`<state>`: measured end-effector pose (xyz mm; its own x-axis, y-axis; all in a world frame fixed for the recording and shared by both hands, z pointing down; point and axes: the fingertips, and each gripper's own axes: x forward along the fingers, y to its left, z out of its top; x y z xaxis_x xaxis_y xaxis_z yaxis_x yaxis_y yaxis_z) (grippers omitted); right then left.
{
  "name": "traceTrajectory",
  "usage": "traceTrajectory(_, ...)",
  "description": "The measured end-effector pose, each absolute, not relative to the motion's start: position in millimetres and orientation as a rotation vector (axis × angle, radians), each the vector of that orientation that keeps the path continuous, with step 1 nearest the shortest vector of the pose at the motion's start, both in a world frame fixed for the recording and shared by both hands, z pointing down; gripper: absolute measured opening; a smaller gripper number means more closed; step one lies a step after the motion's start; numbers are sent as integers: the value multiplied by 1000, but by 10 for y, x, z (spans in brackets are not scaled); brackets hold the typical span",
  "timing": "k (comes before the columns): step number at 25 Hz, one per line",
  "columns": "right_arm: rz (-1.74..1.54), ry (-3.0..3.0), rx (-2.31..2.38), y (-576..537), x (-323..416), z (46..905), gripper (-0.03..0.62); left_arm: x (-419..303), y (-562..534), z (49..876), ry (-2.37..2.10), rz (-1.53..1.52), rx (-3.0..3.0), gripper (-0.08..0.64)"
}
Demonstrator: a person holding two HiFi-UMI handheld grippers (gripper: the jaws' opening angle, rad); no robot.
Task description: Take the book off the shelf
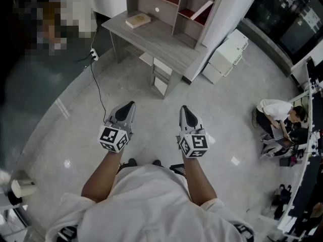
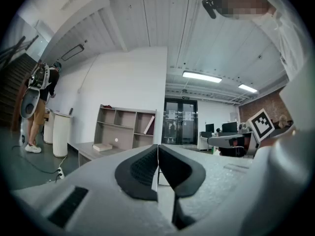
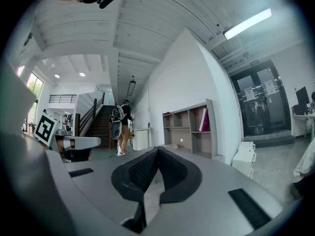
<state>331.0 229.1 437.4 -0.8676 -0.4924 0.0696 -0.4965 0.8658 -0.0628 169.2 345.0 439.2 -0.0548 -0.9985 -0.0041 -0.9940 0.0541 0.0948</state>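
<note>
A grey shelf unit [image 1: 174,6] stands on a grey desk [image 1: 151,39] far ahead of me. A pink book [image 1: 202,9] leans in its right compartment; it also shows as a slanted book [image 2: 149,125] in the left gripper view and as a magenta book [image 3: 203,119] in the right gripper view. A tan book [image 1: 138,20] lies flat on the desk. My left gripper [image 1: 130,105] and right gripper [image 1: 184,109] are held side by side over the floor, well short of the desk. Both have their jaws pressed together with nothing between them.
A white cabinet [image 1: 227,52] stands right of the desk. A cable and power strip [image 1: 94,54] lie on the floor at its left. A person [image 1: 275,115] sits at the far right by workstations. Another person [image 2: 39,107] stands near a white cylinder [image 2: 61,134].
</note>
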Motion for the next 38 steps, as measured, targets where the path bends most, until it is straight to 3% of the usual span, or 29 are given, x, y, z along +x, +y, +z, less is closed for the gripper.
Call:
traceTrajectory(21,156,-3061,507,1819,3122,4512,15,1815,2770,4475,-2210,-89,2098,17)
traceTrajectory(38,210,-2996,545,452,1728,4780,15,382,1345,4960,-2075,-191,2095,17)
